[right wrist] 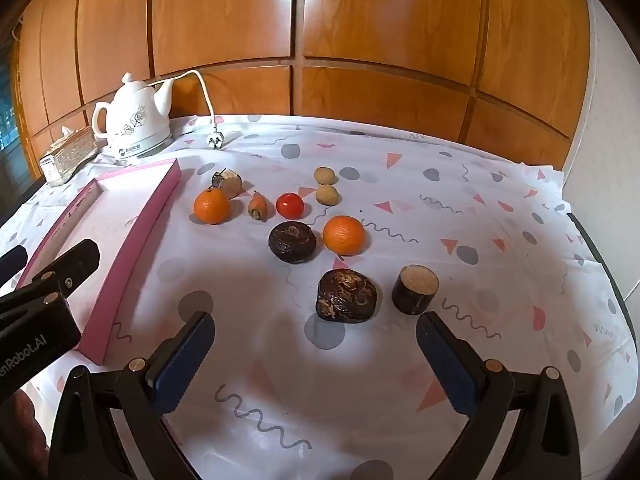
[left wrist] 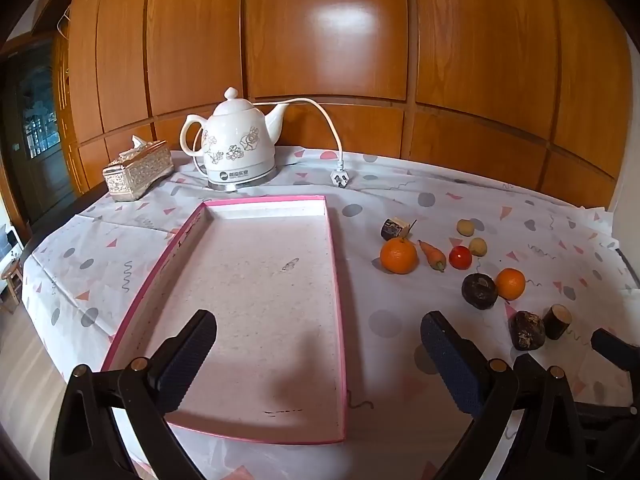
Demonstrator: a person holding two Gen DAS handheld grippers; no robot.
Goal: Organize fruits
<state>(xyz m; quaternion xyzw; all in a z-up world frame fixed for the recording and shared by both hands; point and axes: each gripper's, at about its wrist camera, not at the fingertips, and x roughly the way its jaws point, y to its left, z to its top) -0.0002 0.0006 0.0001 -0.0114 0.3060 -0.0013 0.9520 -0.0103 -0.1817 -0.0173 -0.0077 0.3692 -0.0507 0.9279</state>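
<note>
A shallow pink-edged tray [left wrist: 334, 264] lies empty on the patterned cloth; it also shows in the right wrist view [right wrist: 136, 236]. To its right lie two oranges [right wrist: 211, 205] [right wrist: 343, 235], a small carrot [right wrist: 258, 206], a tomato [right wrist: 290, 205], two small tan fruits [right wrist: 324, 175], two dark brown lumpy fruits [right wrist: 292, 241] [right wrist: 346, 295] and two cut dark stubs [right wrist: 414, 289] [right wrist: 227, 183]. My left gripper [left wrist: 318, 360] is open and empty above the tray's near end. My right gripper [right wrist: 316, 354] is open and empty, just short of the nearest dark fruit.
A white electric kettle [left wrist: 239, 146] with its loose cord and plug [left wrist: 340, 178] stands behind the tray. A patterned tissue box [left wrist: 137, 169] sits at the back left. Wooden wall panels close the far side. The table edge drops off at the left.
</note>
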